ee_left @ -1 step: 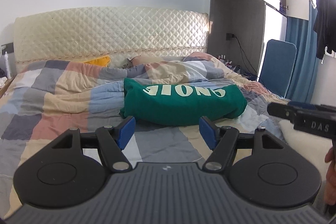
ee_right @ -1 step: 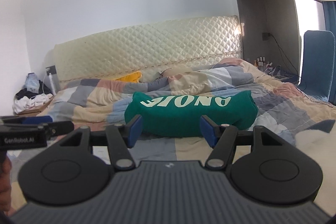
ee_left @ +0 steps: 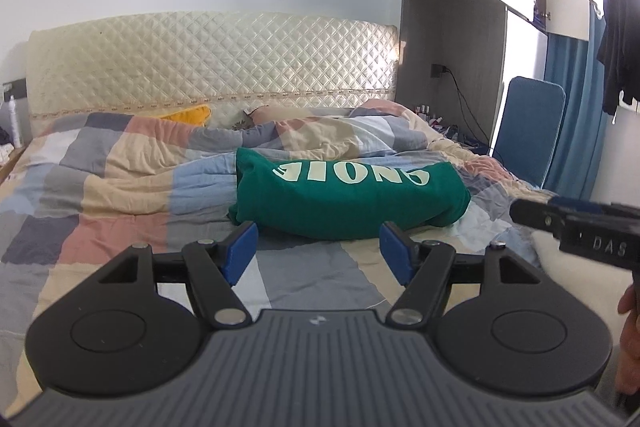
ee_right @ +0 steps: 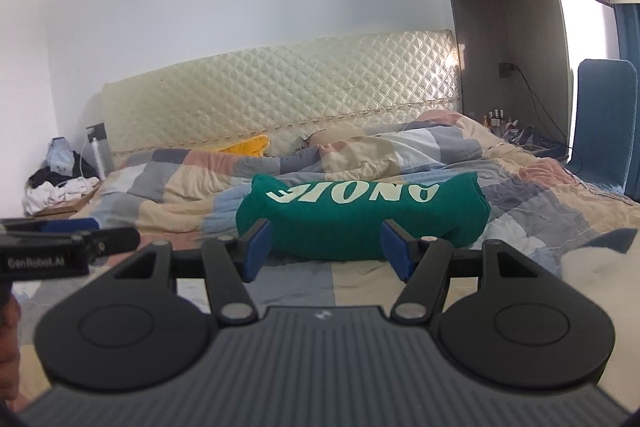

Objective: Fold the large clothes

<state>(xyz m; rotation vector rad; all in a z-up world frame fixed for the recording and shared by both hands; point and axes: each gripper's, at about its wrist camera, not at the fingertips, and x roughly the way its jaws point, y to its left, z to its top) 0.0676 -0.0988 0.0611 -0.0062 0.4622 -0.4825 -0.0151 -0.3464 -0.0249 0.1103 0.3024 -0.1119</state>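
Observation:
A green garment (ee_left: pixel 344 199) with white lettering lies folded into a thick bundle on the patchwork quilt (ee_left: pixel 120 187), near the middle of the bed. In the left wrist view my left gripper (ee_left: pixel 318 241) hovers just short of the bundle's near edge, open, with only quilt showing between the blue pads (ee_left: pixel 240 247). The right wrist view shows the same garment (ee_right: pixel 360 219) straight ahead. My right gripper (ee_right: pixel 325 235) is open too, with nothing held. Each tool's black body shows at the edge of the other's view, held by a hand (ee_left: pixel 630 311).
A cream quilted headboard (ee_left: pixel 216 67) backs the bed, with a yellow item (ee_left: pixel 188 115) below it. A grey cabinet (ee_left: pixel 452 67), a blue chair (ee_left: pixel 528 131) and hanging dark clothes (ee_left: pixel 620 39) stand right. A clothes pile (ee_right: pixel 60 187) lies left. Something white and fluffy (ee_right: pixel 592 267) is near right.

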